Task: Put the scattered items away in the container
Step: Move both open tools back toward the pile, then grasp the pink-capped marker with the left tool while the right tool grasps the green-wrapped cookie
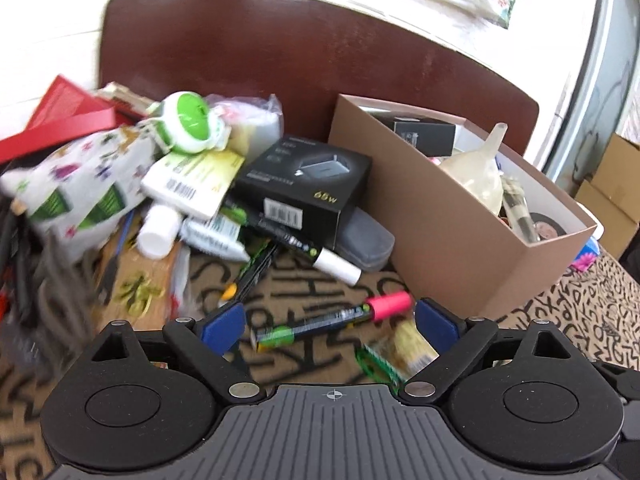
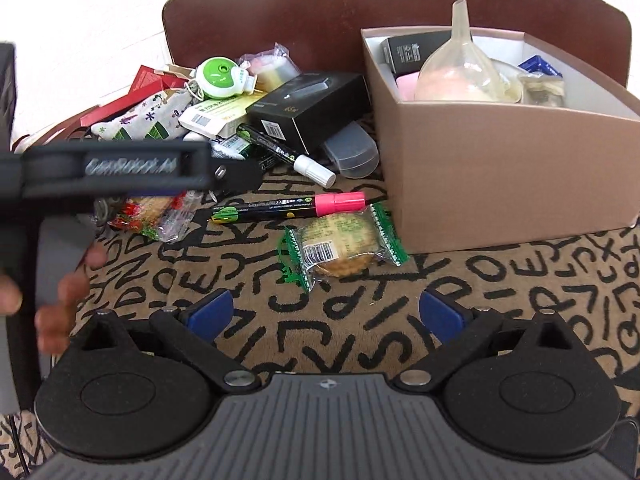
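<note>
A brown cardboard box [image 1: 472, 240] [image 2: 500, 172] stands at the right and holds a funnel [image 2: 460, 68] and small items. A pink-capped marker [image 1: 340, 318] [image 2: 296, 205] lies on the patterned cloth. A wrapped cracker [image 2: 340, 248] [image 1: 396, 354] lies beside it, close to the box. My left gripper [image 1: 328, 322] is open, low over the marker, its fingers on either side of it. My right gripper [image 2: 326, 314] is open and empty, just short of the cracker. The left gripper's body [image 2: 112, 168] crosses the right wrist view at the left.
A pile sits behind: a black 65W charger box [image 1: 308, 180] [image 2: 308, 104], a white-capped marker [image 1: 312, 248] [image 2: 288, 154], a green-and-white round gadget [image 1: 188, 122], a printed cloth pouch [image 1: 76, 184], a red box [image 1: 56, 116], a grey case [image 1: 364, 244]. A dark red chair back [image 1: 280, 60] stands behind.
</note>
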{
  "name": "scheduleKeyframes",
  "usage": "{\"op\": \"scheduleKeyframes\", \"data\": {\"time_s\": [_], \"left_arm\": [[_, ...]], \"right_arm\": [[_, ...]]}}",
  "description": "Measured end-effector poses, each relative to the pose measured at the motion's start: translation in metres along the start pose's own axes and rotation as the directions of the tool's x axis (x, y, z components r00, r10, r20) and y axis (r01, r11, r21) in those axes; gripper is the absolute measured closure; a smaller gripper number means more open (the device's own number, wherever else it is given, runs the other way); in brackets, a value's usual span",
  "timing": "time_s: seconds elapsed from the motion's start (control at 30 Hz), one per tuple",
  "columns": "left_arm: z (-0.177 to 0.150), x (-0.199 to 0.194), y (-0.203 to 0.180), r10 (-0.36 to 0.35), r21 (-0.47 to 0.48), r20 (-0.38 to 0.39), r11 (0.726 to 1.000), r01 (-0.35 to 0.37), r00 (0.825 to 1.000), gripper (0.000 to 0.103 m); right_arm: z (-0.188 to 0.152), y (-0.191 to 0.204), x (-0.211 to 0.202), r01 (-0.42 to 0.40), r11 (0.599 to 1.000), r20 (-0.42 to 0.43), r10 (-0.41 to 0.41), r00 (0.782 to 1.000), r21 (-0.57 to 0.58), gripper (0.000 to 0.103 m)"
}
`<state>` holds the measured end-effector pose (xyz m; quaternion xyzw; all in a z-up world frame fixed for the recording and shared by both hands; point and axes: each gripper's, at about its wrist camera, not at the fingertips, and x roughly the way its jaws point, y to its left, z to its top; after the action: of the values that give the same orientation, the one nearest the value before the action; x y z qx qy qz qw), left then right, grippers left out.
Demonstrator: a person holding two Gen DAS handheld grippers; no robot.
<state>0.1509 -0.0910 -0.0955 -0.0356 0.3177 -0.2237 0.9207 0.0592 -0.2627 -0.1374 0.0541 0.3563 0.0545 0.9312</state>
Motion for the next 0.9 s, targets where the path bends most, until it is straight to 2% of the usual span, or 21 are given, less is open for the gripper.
{"op": "scheduleKeyframes", "data": {"time_s": [0.17, 0.37, 0.43, 0.5, 0.53, 0.63, 0.7, 0.8, 0.9], "left_arm": [[0.007, 0.031, 0.003, -0.045, 0.030, -0.054, 0.998, 0.047, 0.998, 0.010], [-0.004, 0.057, 0.009, -0.048, 0.036, -0.155, 0.998, 0.054, 0.987, 0.019], [-0.009, 0.055, 0.007, -0.028, 0.073, -0.139, 0.997, 0.038, 0.990, 0.024], [-0.010, 0.053, 0.004, -0.001, 0.111, -0.139, 0.994, 0.016, 0.990, 0.037], [-0.010, 0.053, 0.004, -0.002, 0.114, -0.141, 0.993, 0.018, 0.990, 0.039], [-0.009, 0.052, 0.004, 0.003, 0.118, -0.146, 0.993, 0.014, 0.989, 0.046], [-0.011, 0.050, 0.002, 0.011, 0.130, -0.150, 0.991, 0.008, 0.989, 0.067], [-0.015, 0.040, -0.002, -0.015, 0.117, -0.172, 0.992, 0.036, 0.985, 0.087], [-0.026, 0.028, -0.008, -0.009, 0.108, -0.175, 0.994, 0.028, 0.985, 0.090]], "right_arm": [[0.001, -0.004, 0.015, 0.009, 1.000, -0.019, -0.009, 1.000, 0.012, 0.006], [0.003, -0.010, 0.030, 0.022, 1.000, -0.030, -0.022, 0.999, 0.020, 0.011], [0.004, -0.009, 0.033, 0.026, 1.000, -0.016, -0.026, 1.000, 0.007, 0.014], [0.005, -0.007, 0.037, 0.024, 1.000, -0.002, -0.024, 1.000, 0.002, 0.017], [0.007, -0.007, 0.038, 0.022, 1.000, 0.004, -0.022, 1.000, 0.004, 0.019], [0.011, -0.009, 0.043, 0.026, 0.999, 0.024, -0.027, 0.999, 0.038, 0.033], [0.013, -0.011, 0.045, 0.003, 0.999, 0.026, -0.004, 1.000, 0.050, 0.052], [0.011, -0.005, 0.041, -0.006, 1.000, 0.013, 0.005, 1.000, 0.010, 0.054], [0.004, -0.002, 0.030, -0.016, 1.000, 0.002, 0.016, 1.000, -0.014, 0.054]]}}
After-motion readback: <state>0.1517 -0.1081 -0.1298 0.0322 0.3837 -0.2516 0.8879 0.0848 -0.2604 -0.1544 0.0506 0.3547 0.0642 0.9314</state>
